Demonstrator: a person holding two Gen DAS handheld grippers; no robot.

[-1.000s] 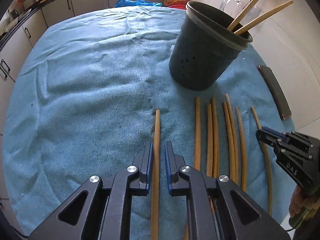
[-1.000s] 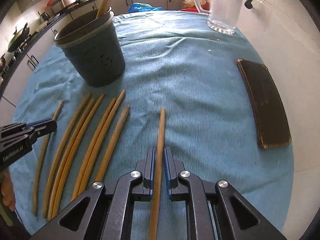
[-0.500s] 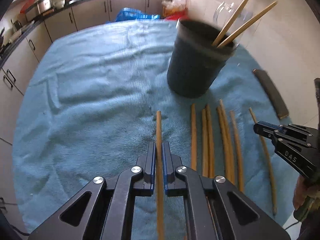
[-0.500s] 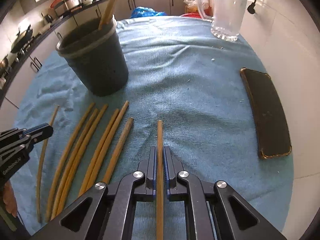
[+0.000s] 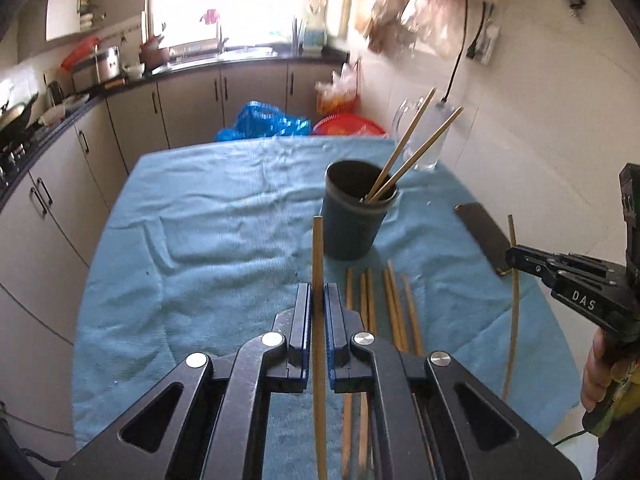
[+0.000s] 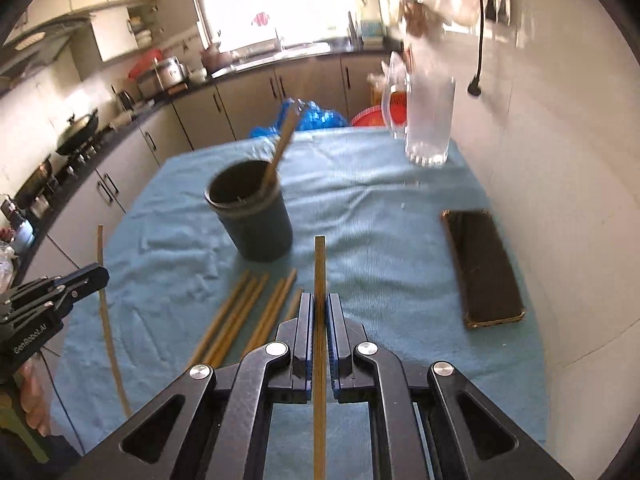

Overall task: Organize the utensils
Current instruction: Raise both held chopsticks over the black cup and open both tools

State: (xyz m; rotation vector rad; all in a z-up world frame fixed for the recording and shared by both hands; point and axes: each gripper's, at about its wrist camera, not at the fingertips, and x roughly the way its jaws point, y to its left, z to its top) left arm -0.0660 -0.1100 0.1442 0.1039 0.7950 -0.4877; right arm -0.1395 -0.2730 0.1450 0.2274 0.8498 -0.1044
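My left gripper [image 5: 317, 300] is shut on a wooden chopstick [image 5: 318, 256] and holds it lifted above the blue cloth, tip toward the dark holder cup [image 5: 352, 220]. Two chopsticks [image 5: 412, 152] stand in that cup. My right gripper [image 6: 319, 308] is shut on another chopstick [image 6: 319, 268], also lifted, right of the cup [image 6: 252, 212]. Several loose chopsticks [image 5: 380, 300] lie on the cloth in front of the cup; they also show in the right wrist view [image 6: 248, 308]. Each gripper appears in the other's view, the right one [image 5: 516, 258] and the left one [image 6: 98, 274].
A dark phone-like slab [image 6: 480, 268] lies on the cloth at the right. A clear glass pitcher [image 6: 426, 120] stands at the far right corner. The table [image 5: 192, 208] has cabinets [image 5: 60, 184] to the left and a white wall [image 5: 560, 140] to the right.
Both grippers have risen and tilted up with their chopsticks lifted off the cloth. The views now look across the table toward the kitchen instead of down.
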